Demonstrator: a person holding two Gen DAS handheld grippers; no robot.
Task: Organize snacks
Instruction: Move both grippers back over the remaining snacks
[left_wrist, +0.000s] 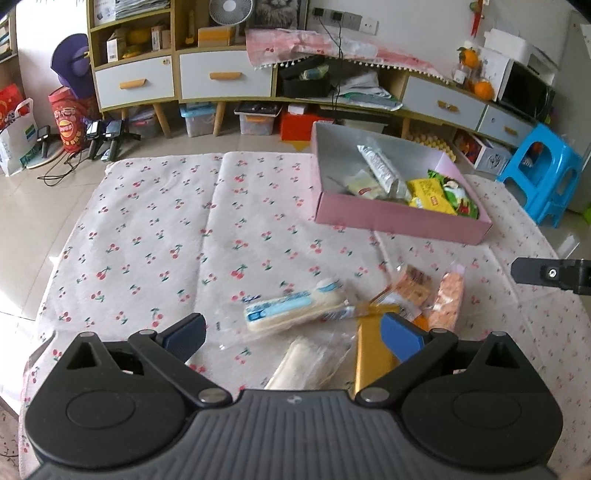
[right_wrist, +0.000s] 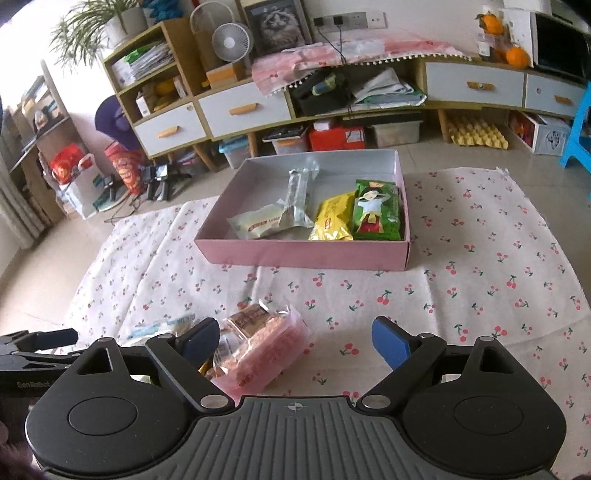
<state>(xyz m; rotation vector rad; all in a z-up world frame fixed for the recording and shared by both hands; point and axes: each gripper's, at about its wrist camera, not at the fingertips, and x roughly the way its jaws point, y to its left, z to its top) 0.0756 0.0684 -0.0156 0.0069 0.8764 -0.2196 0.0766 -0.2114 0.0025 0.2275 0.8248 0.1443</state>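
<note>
A: How do the two tools stand?

B: Both tilt down toward the cherry-print cloth (right_wrist: 480, 258). The left gripper (left_wrist: 295, 334) has its jaws spread wide, nothing pressed between them; a blue-and-white snack pack (left_wrist: 291, 312), a clear-wrapped pale bar (left_wrist: 306, 363) and a gold packet (left_wrist: 371, 360) lie in the gap. The right gripper (right_wrist: 297, 341) is spread too, gripping nothing, with a pink crinkly bag (right_wrist: 262, 352) lying by its left pad and partly in the gap.

A: Anything else in the near pile?

B: A brown-labelled clear wrapper (right_wrist: 247, 317), touching the pink bag.

A: And beyond that?

B: A shallow pink cardboard box (right_wrist: 306, 254), rectangular, white inside, sitting on the soft, creased cloth. In it lie a green packet with a cartoon figure (right_wrist: 376, 210), a glossy yellow packet (right_wrist: 332, 218) beside it, a silver foil stick (right_wrist: 297, 199) leaning across a cream packet (right_wrist: 258, 223).

A: Farther back?

B: A blue plastic stool (left_wrist: 543, 173) on the tiled floor and wooden shelving with white drawers (right_wrist: 243, 110) along the wall.
</note>
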